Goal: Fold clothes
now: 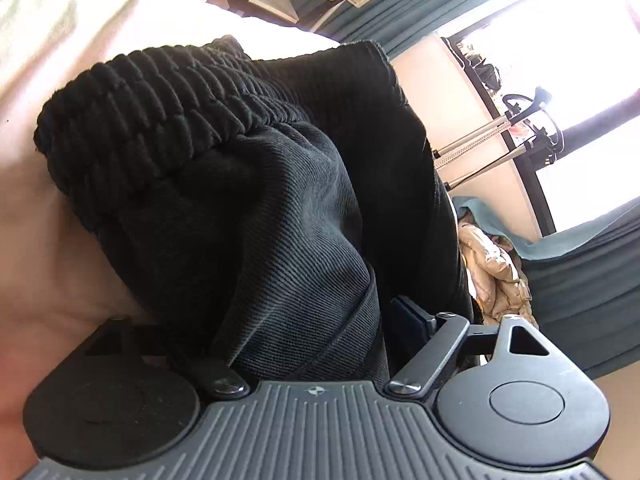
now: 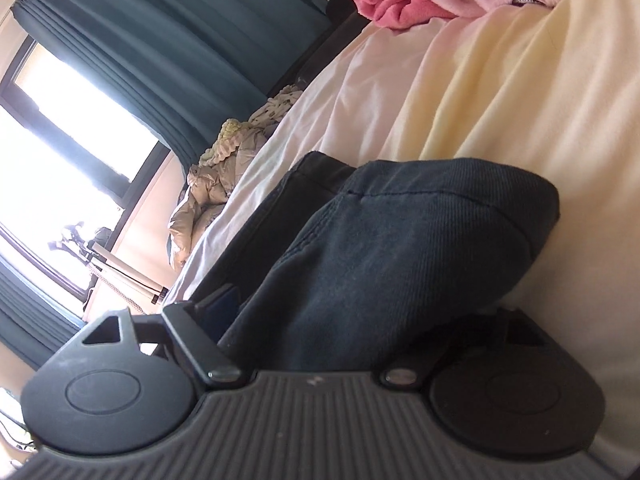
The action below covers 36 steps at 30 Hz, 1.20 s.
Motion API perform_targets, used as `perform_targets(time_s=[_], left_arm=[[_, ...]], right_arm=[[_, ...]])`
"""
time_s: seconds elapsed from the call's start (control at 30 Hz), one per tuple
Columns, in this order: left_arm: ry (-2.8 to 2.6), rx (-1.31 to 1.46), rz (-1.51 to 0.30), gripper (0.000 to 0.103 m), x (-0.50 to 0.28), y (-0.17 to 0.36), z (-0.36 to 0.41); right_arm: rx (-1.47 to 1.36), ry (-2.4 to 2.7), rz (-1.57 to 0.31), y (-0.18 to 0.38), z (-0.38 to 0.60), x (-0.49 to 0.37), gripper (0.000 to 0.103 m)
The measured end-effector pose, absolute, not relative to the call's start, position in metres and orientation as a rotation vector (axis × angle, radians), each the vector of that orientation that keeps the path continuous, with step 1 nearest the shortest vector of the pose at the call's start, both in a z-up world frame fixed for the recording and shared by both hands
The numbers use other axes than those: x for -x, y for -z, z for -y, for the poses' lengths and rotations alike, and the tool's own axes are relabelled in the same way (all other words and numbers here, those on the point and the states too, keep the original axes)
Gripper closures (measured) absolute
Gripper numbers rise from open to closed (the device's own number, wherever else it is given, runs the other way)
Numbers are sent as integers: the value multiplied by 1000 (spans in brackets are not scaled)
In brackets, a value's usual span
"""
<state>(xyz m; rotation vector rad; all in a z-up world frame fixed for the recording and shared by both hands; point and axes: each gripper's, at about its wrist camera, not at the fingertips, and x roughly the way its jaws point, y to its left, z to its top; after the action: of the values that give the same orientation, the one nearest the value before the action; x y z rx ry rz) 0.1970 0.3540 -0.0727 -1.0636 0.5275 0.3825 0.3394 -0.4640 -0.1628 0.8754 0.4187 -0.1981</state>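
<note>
Left wrist view: our left hand-held gripper [image 1: 308,320] clamps the black trousers [image 1: 248,184] below the waistband, on the bed [image 1: 60,60]; the right hand-held gripper [image 2: 352,320] grips their other end (keep both edges level, we judge).

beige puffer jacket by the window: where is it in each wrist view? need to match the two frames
Left wrist: beige puffer jacket at right of centre, low, just right of the dark trousers, below the window.
Right wrist: the jacket sits left of centre at mid height, heaped against the edge of the cream bedsheet.
Shared landmark: the teal curtains beside the bright window.
</note>
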Motion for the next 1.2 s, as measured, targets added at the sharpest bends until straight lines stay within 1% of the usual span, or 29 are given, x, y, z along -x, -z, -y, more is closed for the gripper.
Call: perform_targets(time_s=[0.03,0.07,0.13,0.17,0.27,0.37,0.47,0.57,0.7,0.8,0.83,0.87,0.9,0.93,0.97,1.0,1.07,1.1,1.17,1.2], left_arm=[[-385,1073,-504,56,-197,72,-357],[-379,1078,-487,68,-196,71,-360],[-369,1056,-467,74,-191,61,-361],[-365,1041,-459,77,-189,55,-361],[-317,1019,-430,80,-175,29,-360],[-288,1021,-405,81,-154,5,-363],[-280,1040,-390,81,-130,-10,-368],[-289,1080,-406,81,-99,-12,-380],[-276,1031,-497,80,-61,7,-391],[-266,1001,-566,76,-43,32,-398],[-266,984,-575,71,-38,38,-399],[-269,960,-575,63,-35,42,-399],[-272,938,-575,60,-32,46,-399],[-277,922,-575,51,-27,47,-398],[-287,909,-577,42,-22,46,-396],[-295,891,-579,39,-18,43,-393],[-308,800,-587,28,-6,28,-378],[-314,739,-582,26,1,18,-370],[-315,612,-535,19,17,-3,-350],[-305,561,-507,17,23,-12,-341]], right_arm=[[-849,233,-433,160,463,-344,79],[-823,254,-442,155,462,-347,83],[-786,280,-442,141,460,-350,90],[-781,286,-430,131,459,-348,91],[-757,282,-389,99,457,-338,94],[-740,252,-351,65,456,-316,94],[-765,239,-342,44,460,-284,94],[-804,240,-339,38,465,-242,94],[-881,265,-405,58,472,-177,94],[-977,320,-520,90,478,-137,92],[-1025,338,-564,104,482,-127,87],[-1071,348,-600,116,486,-120,86],[-1103,353,-605,125,488,-113,84],[-1130,359,-601,133,491,-106,81],[-1141,361,-591,137,491,-99,74],[-1146,362,-579,138,490,-93,70],[-1133,365,-582,135,488,-85,66],[-1120,366,-581,130,486,-80,65],[-1109,369,-564,122,484,-69,63],[-1109,369,-552,119,484,-64,61]])
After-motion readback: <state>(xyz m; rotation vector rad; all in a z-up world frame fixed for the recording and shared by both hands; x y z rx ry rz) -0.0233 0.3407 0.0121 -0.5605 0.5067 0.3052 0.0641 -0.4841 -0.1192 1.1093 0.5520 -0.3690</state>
